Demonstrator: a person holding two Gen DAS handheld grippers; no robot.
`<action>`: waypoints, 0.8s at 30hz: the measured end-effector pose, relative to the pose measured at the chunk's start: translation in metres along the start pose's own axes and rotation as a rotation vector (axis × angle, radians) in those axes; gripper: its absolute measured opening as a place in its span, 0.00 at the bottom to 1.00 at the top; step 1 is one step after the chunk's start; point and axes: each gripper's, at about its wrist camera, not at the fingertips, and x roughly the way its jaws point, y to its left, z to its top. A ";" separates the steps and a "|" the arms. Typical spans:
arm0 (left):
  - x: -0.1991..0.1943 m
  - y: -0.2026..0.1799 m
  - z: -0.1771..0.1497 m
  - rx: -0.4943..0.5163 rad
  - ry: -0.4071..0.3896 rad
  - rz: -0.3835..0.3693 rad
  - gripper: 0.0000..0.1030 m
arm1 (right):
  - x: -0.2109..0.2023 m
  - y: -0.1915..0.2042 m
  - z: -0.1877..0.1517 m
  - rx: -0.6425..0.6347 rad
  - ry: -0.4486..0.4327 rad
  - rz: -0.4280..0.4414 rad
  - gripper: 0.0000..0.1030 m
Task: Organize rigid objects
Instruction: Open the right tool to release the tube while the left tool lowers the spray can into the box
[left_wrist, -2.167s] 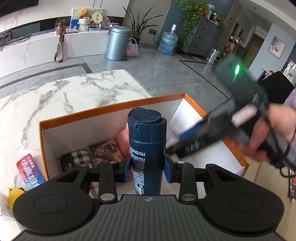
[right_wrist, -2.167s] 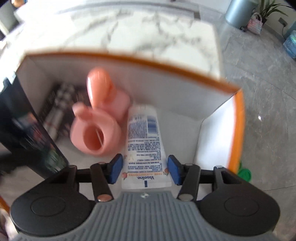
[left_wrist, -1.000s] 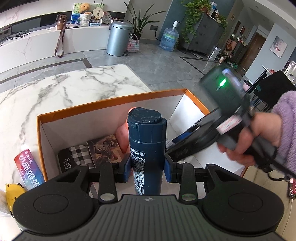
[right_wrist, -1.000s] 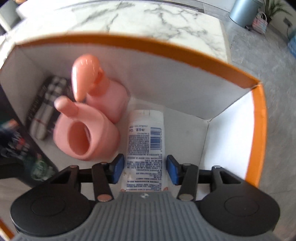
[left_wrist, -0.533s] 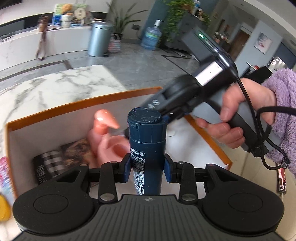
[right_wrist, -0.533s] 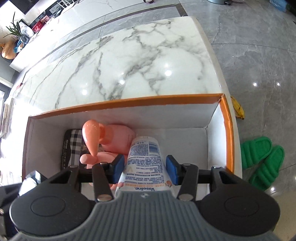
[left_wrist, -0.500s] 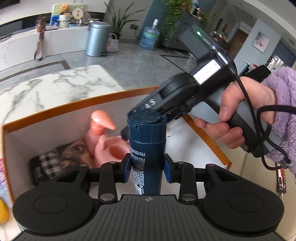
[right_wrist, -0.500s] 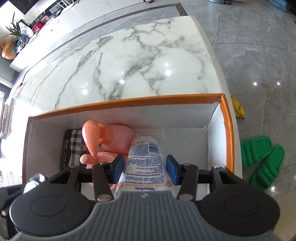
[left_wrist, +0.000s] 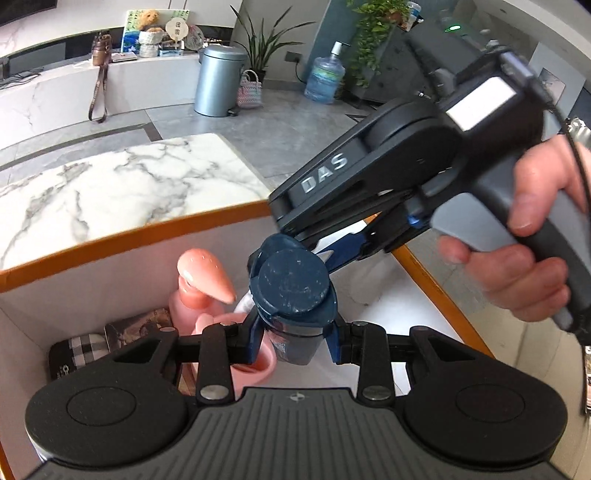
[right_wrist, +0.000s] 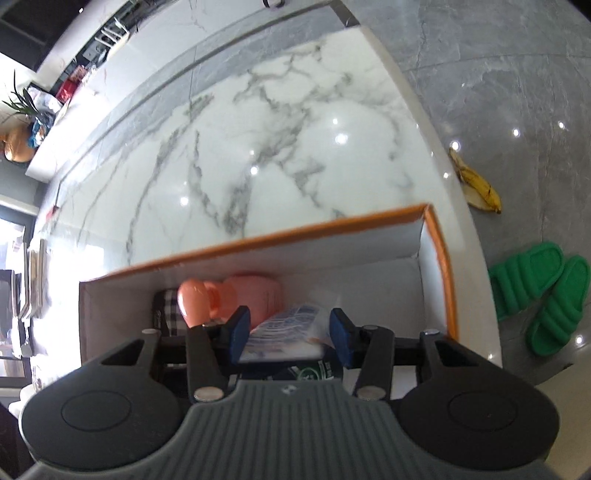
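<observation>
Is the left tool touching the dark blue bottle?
Touching. The left wrist view shows the left tool's blue pads pressed against both sides of the dark blue bottle.

Black grippers w/ blue pads (left_wrist: 255, 338), white "DAS" lettering, grey handle.

Beyond the marble bench (left_wrist: 122, 192) we see a grey pedal bin (left_wrist: 217, 83) on the tiled floor, a woven basket (left_wrist: 250, 92) just beside it, a leafy plant (left_wrist: 264, 44) behind, and a water jug (left_wrist: 325, 83) further right. We also find a banana peel (right_wrist: 476, 182) and green slippers (right_wrist: 543, 295) on the floor.
</observation>
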 end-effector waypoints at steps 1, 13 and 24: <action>0.001 0.000 0.002 0.000 -0.002 0.004 0.37 | -0.003 0.000 0.000 -0.004 -0.012 0.006 0.48; 0.013 -0.014 0.010 0.130 -0.016 0.094 0.37 | -0.046 -0.007 -0.021 -0.044 -0.177 -0.043 0.47; 0.022 -0.027 0.009 0.217 0.045 0.112 0.38 | -0.061 -0.019 -0.049 -0.048 -0.212 -0.078 0.47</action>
